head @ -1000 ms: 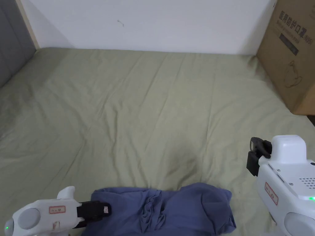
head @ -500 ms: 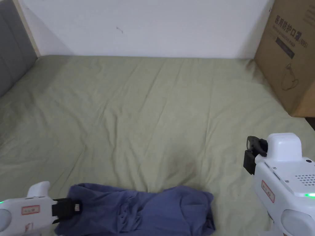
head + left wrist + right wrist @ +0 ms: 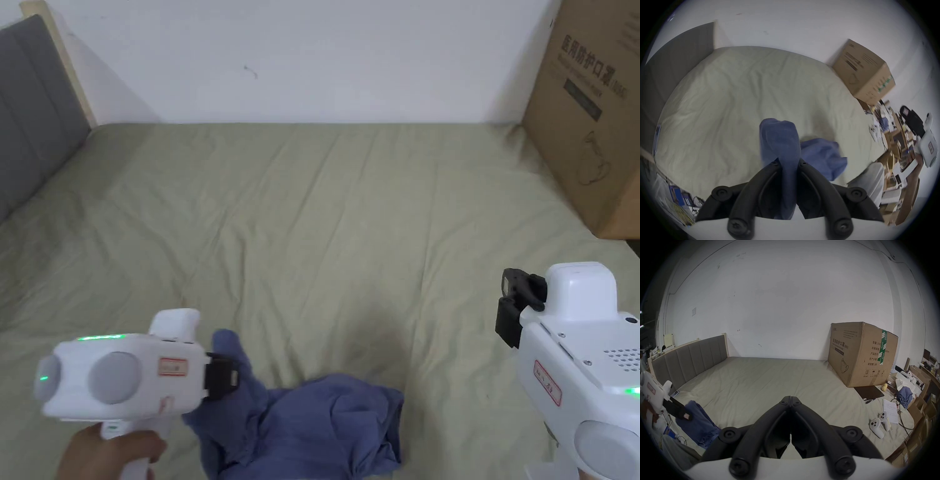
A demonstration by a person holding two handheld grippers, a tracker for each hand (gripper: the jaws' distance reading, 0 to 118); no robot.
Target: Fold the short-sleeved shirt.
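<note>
Shirt [image 3: 312, 419] bunched at near edge of bed [image 3: 325, 206], no fold made. Left tool [image 3: 786, 164] clenched on shirt's left end, raised off bed. Right tool [image 3: 791, 400] closed, empty, hovering well right of shirt. Left: spread flat, then fold.

left gripper [image 3: 232, 377] risen from the bed, lifting the blue shirt's [image 3: 325, 425] left edge, shirt now bunched narrower
</note>
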